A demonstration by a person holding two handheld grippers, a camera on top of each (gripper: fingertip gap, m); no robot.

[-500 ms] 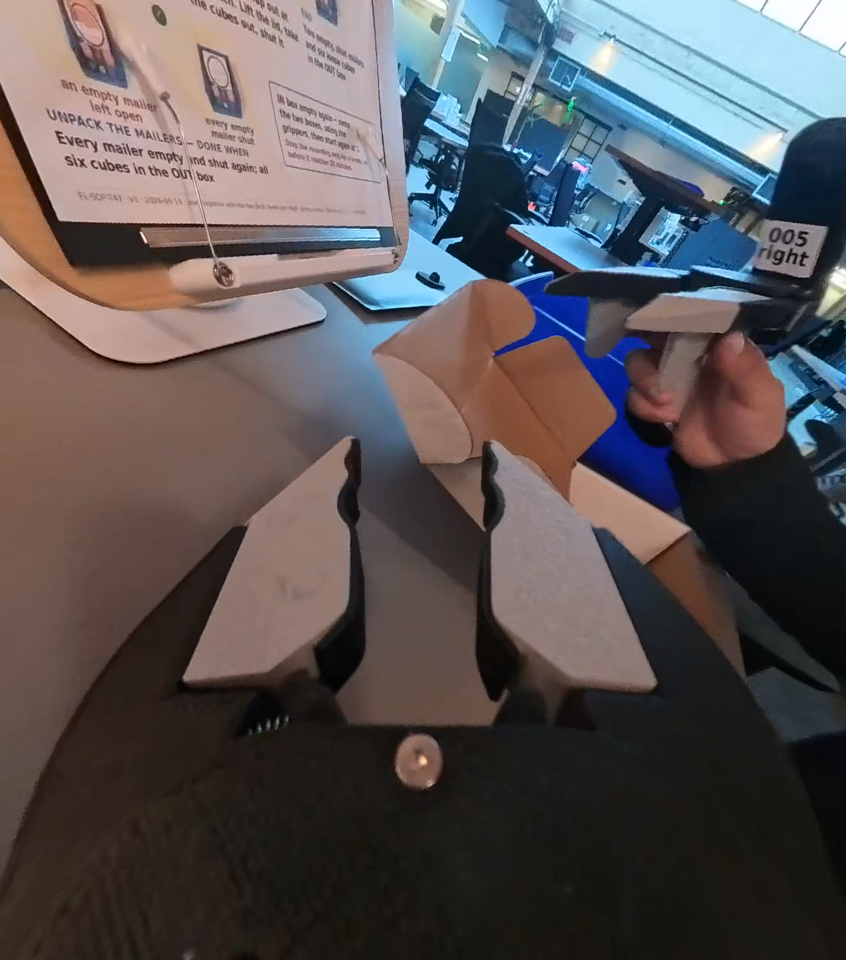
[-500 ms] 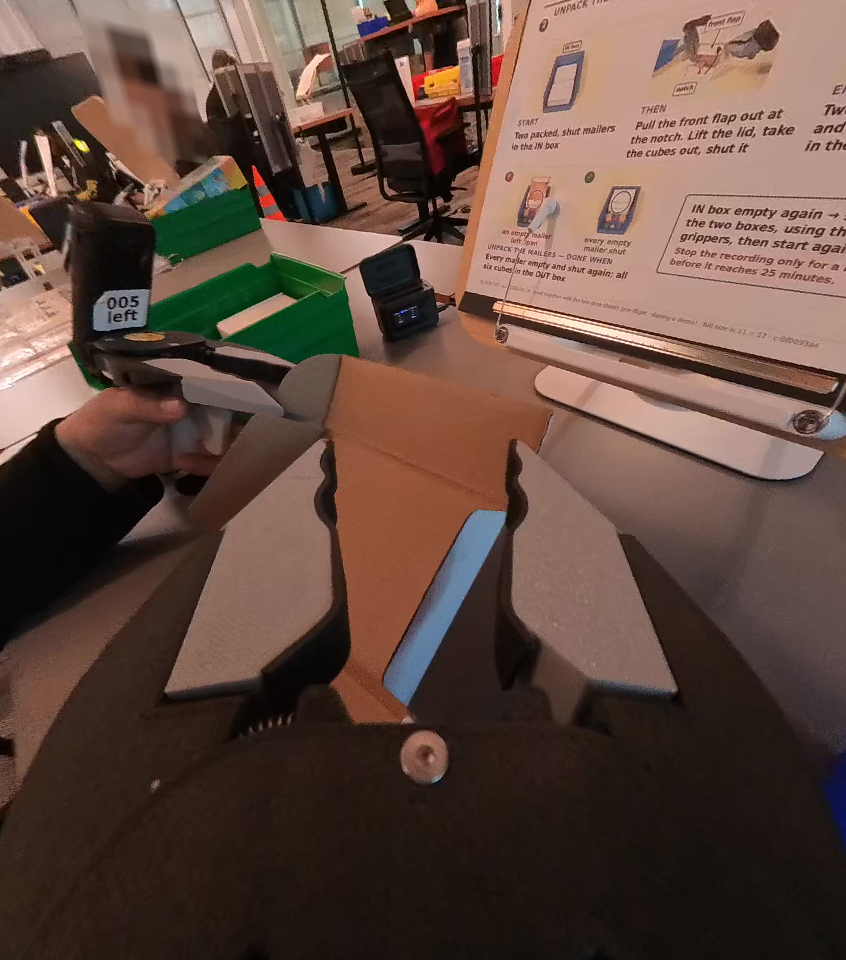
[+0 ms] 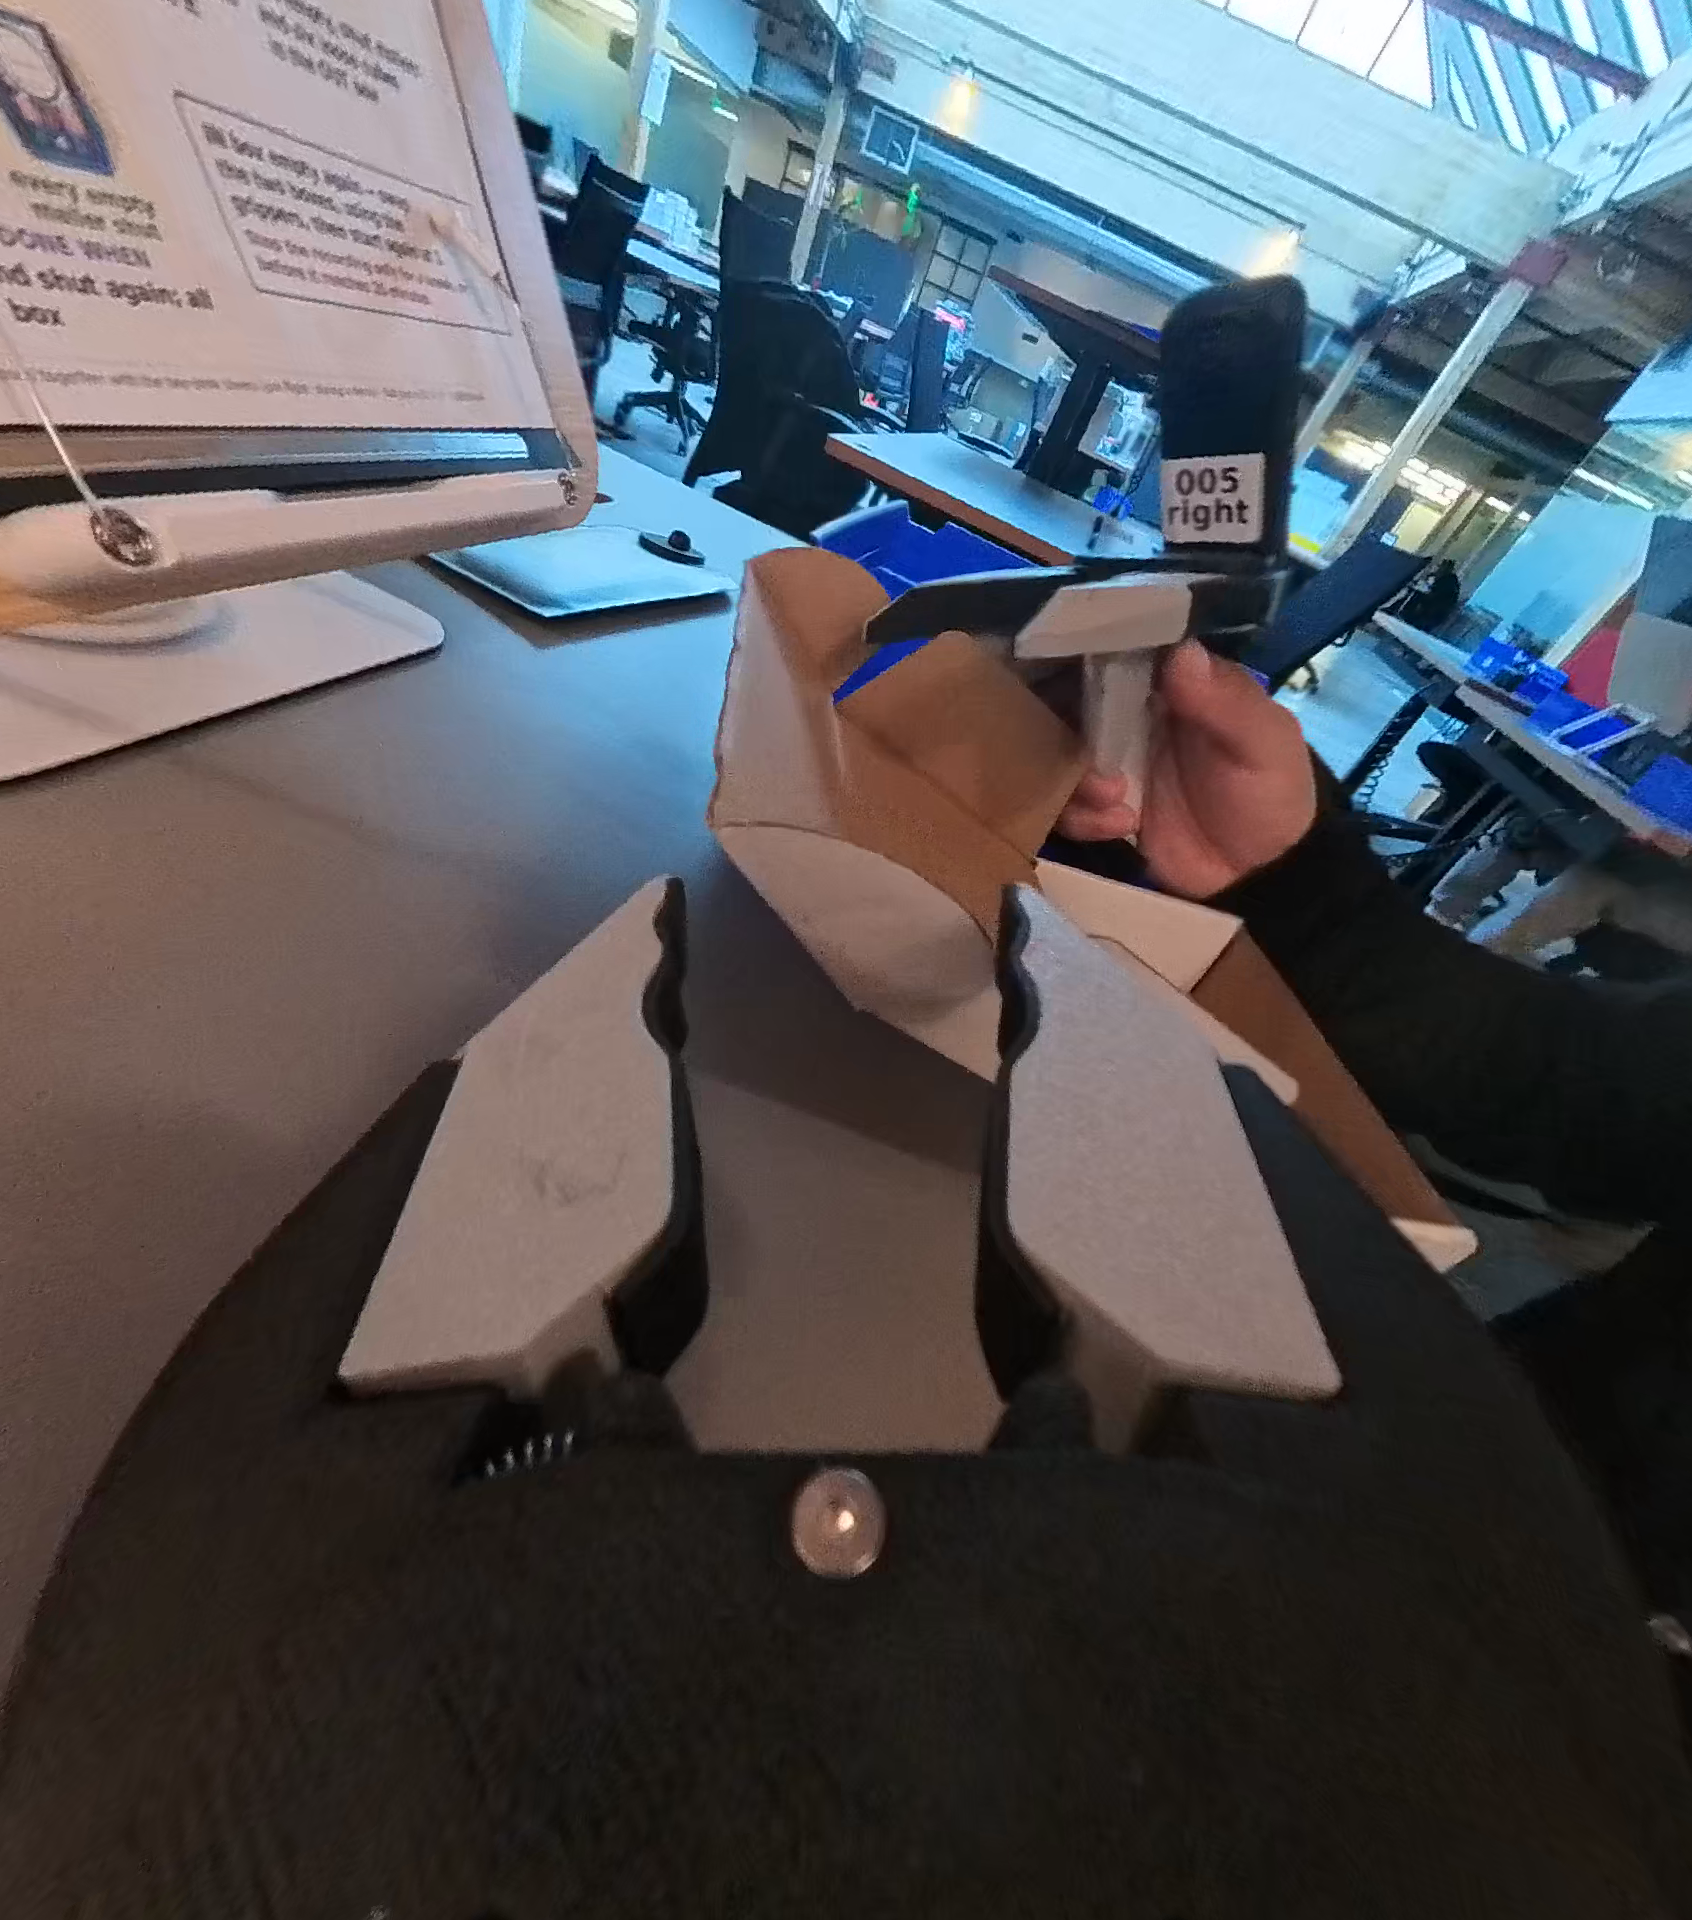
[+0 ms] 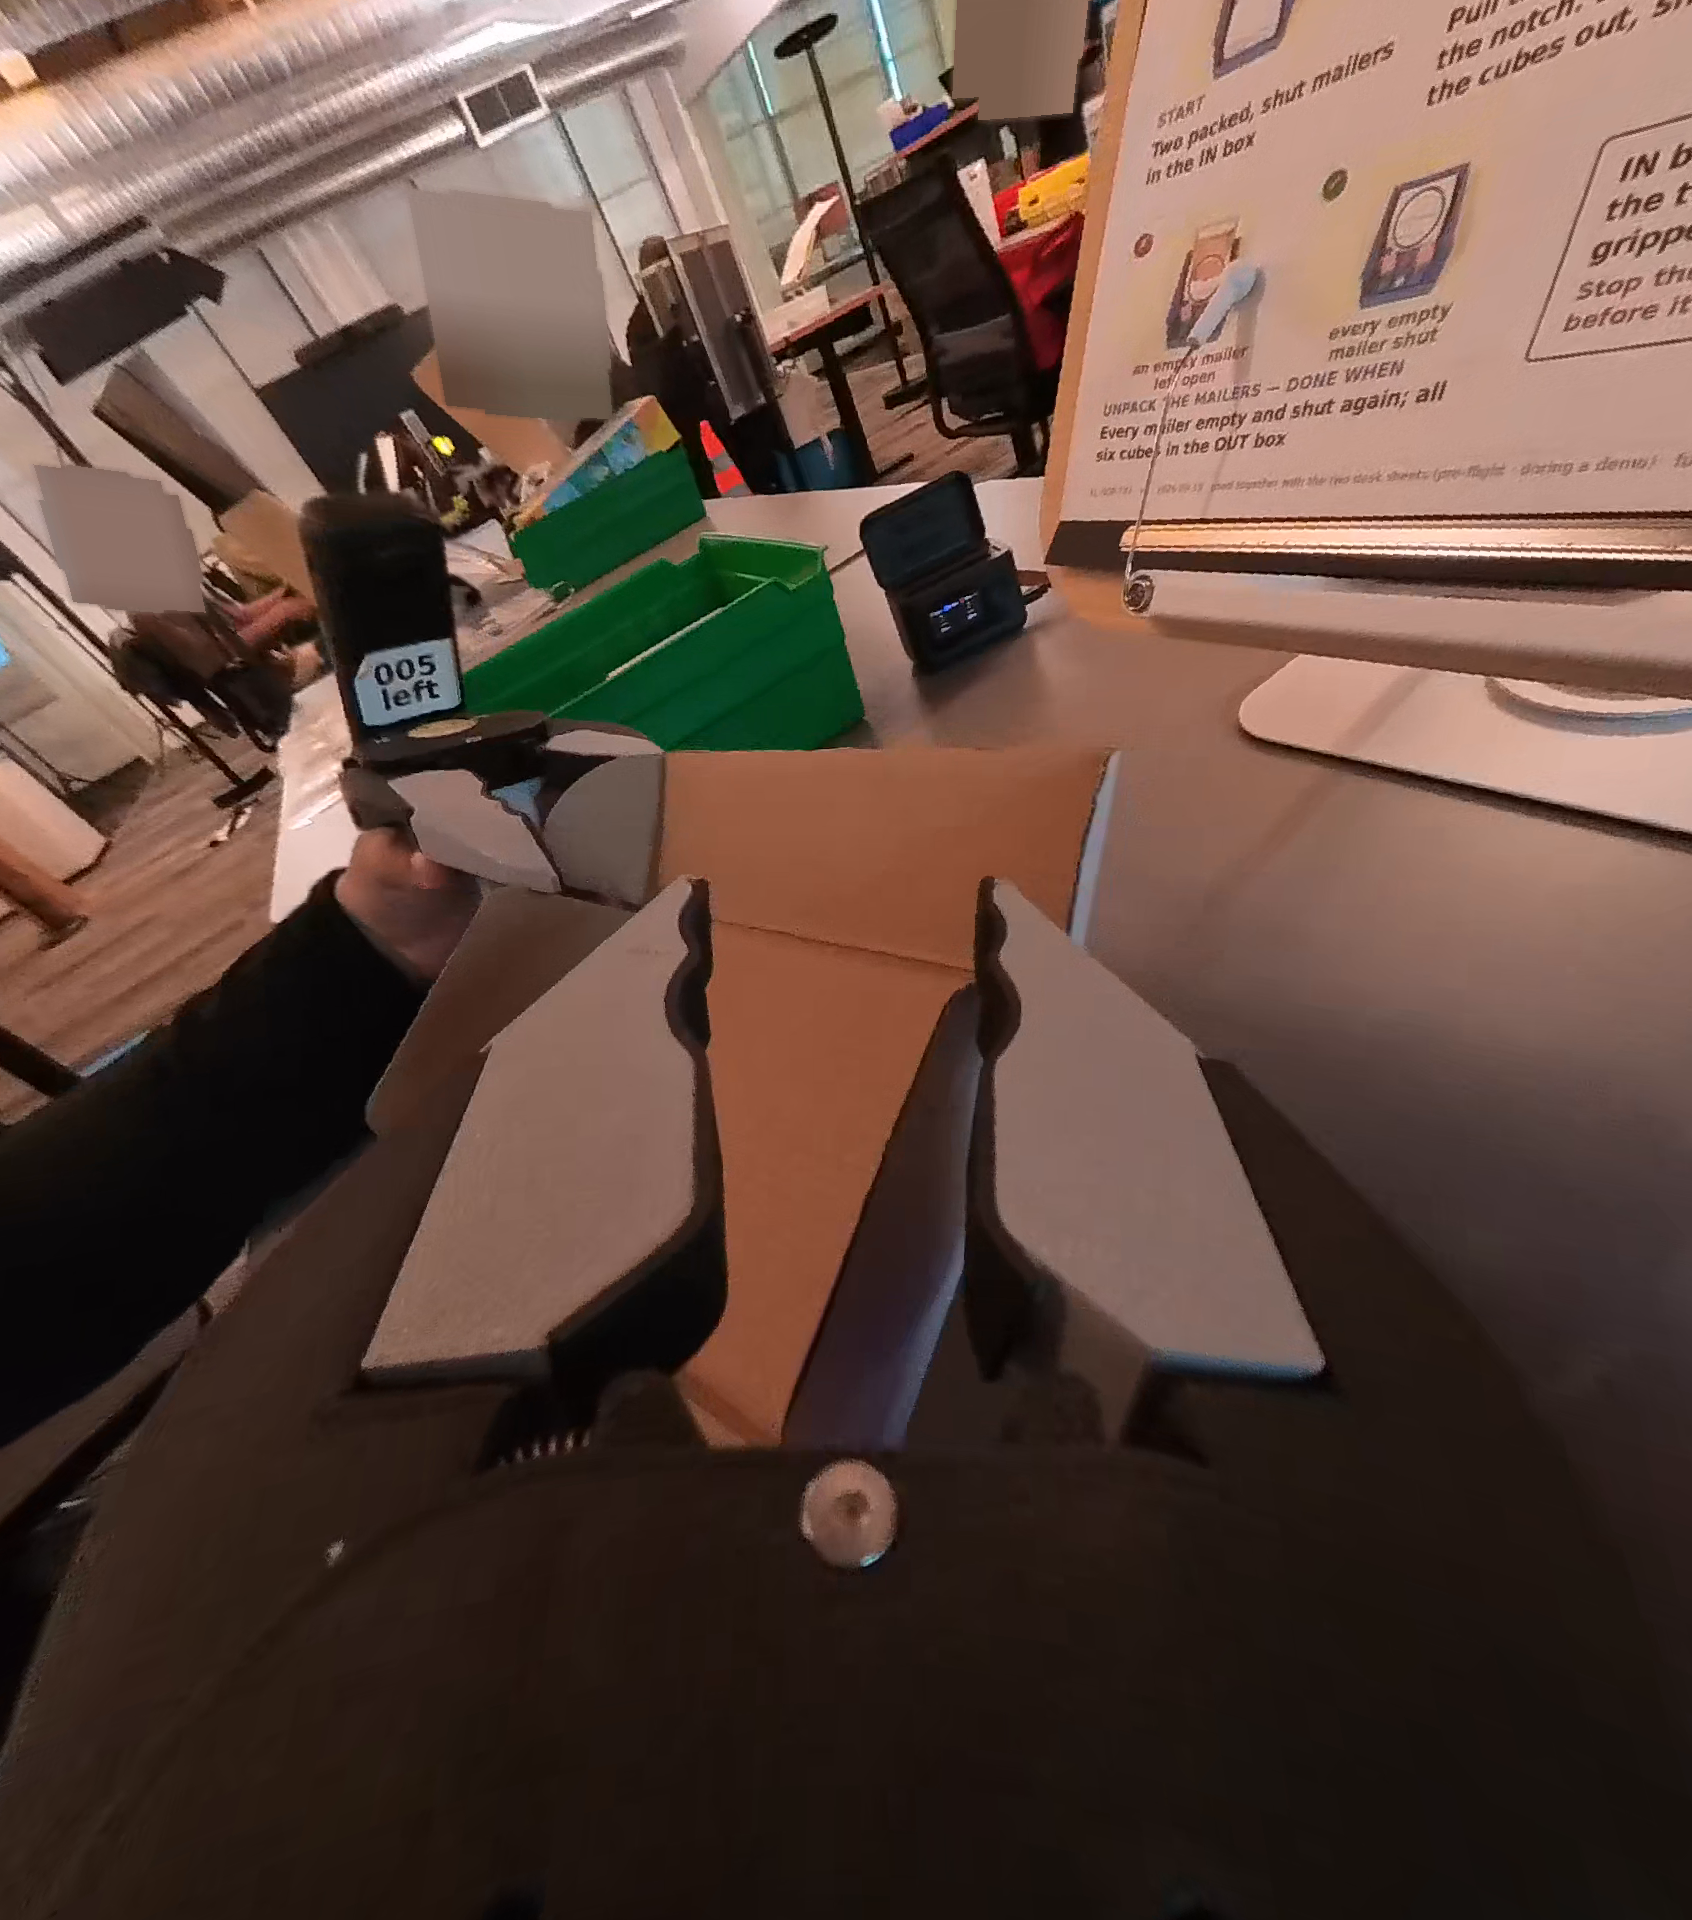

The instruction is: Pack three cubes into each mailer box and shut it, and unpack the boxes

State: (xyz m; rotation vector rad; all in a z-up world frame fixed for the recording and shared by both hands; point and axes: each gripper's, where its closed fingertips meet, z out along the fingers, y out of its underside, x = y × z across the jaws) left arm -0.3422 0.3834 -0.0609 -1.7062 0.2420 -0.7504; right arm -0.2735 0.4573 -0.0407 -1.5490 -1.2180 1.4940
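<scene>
A brown mailer box [image 3: 883, 748] with a white outside lies open on the dark table, its lid raised. In the left wrist view my left gripper [image 3: 837, 935] is open, and the lid's rounded white side flap [image 3: 863, 925] stands just past its fingertips. My right gripper [image 3: 925, 618] reaches over the lid's top edge from the right. In the right wrist view my right gripper [image 4: 842, 914] is open above the mailer's brown inside [image 4: 873, 831]. The left gripper [image 4: 520, 821] shows at the flap on the mailer's left side. No cubes are in view.
An instruction board on a white stand [image 3: 198, 260] stands at the back of the table [image 4: 1444, 1039]. A blue bin [image 3: 925, 551] sits behind the mailer. A green bin [image 4: 717, 655] and a small black case [image 4: 946, 603] sit far left.
The lid stands higher and closer to my left fingertips. My right gripper has moved in over the lid's top edge. Both grippers stay open.
</scene>
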